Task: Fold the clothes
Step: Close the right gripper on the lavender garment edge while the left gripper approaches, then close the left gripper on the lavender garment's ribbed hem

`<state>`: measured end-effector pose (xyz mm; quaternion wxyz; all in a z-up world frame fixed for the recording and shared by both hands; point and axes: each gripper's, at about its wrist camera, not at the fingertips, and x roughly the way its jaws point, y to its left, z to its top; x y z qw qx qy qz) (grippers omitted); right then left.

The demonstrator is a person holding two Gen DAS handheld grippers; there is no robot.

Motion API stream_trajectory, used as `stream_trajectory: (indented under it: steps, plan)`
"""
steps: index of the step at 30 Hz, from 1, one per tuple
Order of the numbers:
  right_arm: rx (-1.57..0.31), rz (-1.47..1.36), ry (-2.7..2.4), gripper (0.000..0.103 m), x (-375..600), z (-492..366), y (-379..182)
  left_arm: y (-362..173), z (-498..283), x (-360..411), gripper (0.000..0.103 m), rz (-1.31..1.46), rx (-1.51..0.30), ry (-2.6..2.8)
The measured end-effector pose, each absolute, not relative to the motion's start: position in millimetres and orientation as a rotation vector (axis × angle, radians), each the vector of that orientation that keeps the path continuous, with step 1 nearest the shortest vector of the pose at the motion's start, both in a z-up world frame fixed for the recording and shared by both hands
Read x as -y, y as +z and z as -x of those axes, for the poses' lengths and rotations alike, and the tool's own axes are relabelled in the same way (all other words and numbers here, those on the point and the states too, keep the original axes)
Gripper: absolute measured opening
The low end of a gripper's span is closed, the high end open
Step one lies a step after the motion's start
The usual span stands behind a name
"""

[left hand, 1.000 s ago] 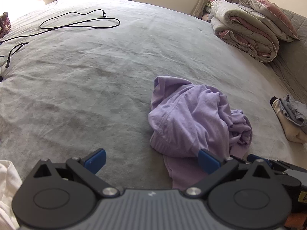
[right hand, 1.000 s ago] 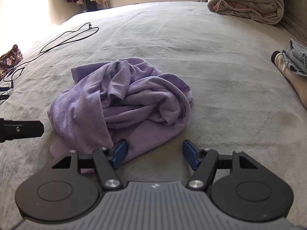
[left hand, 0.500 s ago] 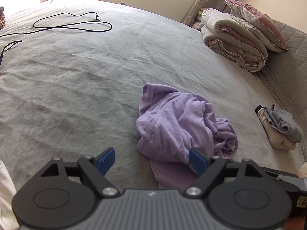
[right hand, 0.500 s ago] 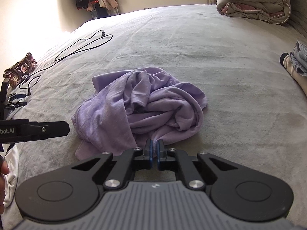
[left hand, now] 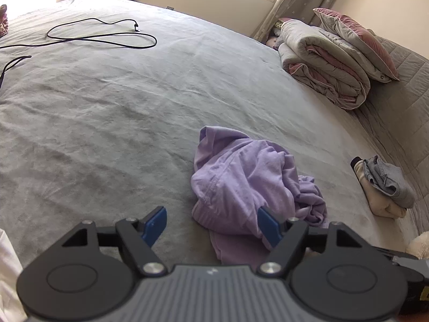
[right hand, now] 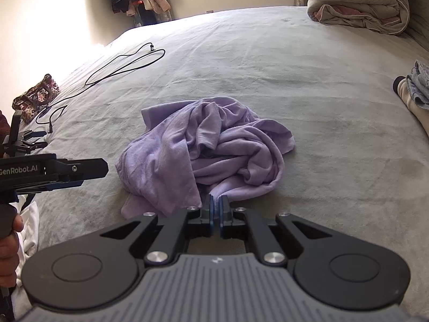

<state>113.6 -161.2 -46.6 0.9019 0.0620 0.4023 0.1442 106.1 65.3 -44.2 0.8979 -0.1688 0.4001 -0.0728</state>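
While the lilac garment (right hand: 206,150) lies crumpled mid-bed (right hand: 268,61) | our right gripper (right hand: 215,209) pinches its near hem | left gripper (left hand: 211,222), closing, grips nothing | step: first grasp | next: find second corner, spread flat.

Left gripper (left hand: 211,224) — angled downward, jaws apart and just been closing, blue pads (left hand: 155,222) clear of contact. Right gripper (right hand: 215,209) — angled downward, jaws pressed together, a fold of cloth pinched at the tips. A hand (right hand: 8,244) grips the left handle.
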Motion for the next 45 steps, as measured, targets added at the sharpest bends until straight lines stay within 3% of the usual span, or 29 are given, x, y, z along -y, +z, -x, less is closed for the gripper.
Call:
stream_trajectory:
  steps: [6, 12, 15, 17, 19, 20, 21, 33, 39, 45]
  plan:
    - [-0.839, -0.141, 0.318, 0.001, 163, -109, -39, -45, -106, -62, 0.070, 0.331, -0.827, -0.144]
    - [-0.832, -0.137, 0.343, 0.003, 161, -104, -33, -46, -106, -61, 0.069, 0.329, -0.830, -0.143]
    - [-0.826, -0.134, 0.342, 0.015, 159, -104, -32, -46, -106, -62, 0.065, 0.329, -0.826, -0.139]
    - [-0.826, -0.129, 0.340, 0.015, 159, -104, -31, -46, -106, -63, 0.063, 0.336, -0.824, -0.138]
    - [-0.819, -0.133, 0.336, 0.031, 161, -103, -31, -48, -107, -64, 0.055, 0.347, -0.822, -0.139]
    - [-0.815, -0.135, 0.333, 0.051, 162, -103, -30, -48, -107, -65, 0.053, 0.358, -0.821, -0.139]
    - [-0.807, -0.140, 0.333, 0.055, 165, -102, -30, -49, -108, -65, 0.051, 0.369, -0.818, -0.143]
    - [-0.833, -0.167, 0.265, 0.055, 186, -118, -52, -69, -120, -62, 0.031, 0.444, -0.824, -0.160]
    - [-0.843, -0.182, 0.257, 0.055, 190, -119, -55, -73, -123, -60, 0.000, 0.471, -0.794, -0.183]
    - [-0.834, -0.178, 0.252, 0.055, 190, -118, -52, -53, -109, -52, 0.000, 0.428, -0.682, -0.268]
